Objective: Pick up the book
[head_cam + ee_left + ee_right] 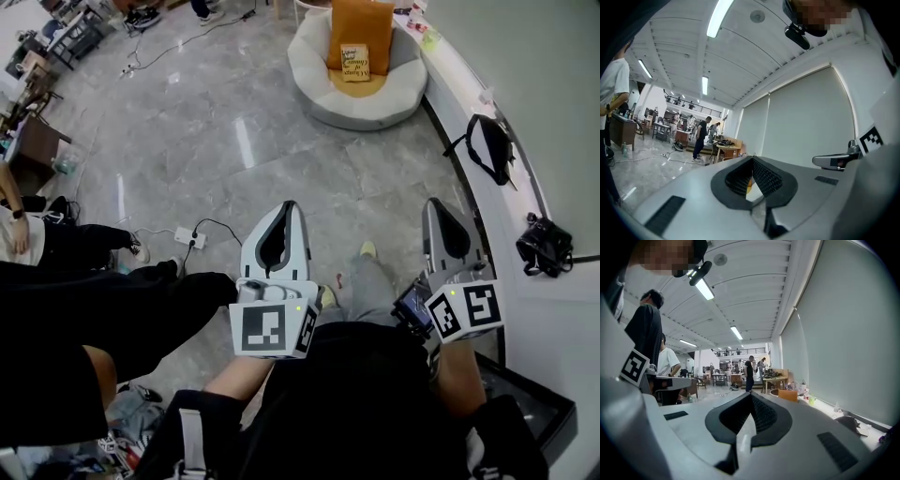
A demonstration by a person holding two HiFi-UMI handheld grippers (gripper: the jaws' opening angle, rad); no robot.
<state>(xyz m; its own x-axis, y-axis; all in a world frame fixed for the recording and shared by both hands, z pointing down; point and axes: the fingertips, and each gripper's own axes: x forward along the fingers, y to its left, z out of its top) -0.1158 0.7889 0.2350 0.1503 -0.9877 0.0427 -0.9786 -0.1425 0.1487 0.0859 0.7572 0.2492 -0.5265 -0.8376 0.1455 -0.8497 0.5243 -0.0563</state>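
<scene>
1. Book [354,62] rests on the orange cushion [361,23] in a white round chair [314,56], well apart from both grippers.
2. Left gripper [286,208]: jaws together, empty.
3. Right gripper [439,204]: jaws together, empty.

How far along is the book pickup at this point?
Done: nothing yet; the book rests against the orange cushion on the white chair, across the floor. In hand: the left gripper and right gripper are both shut, empty, aimed that way. Left: approach, open, grasp and lift the book.
</scene>
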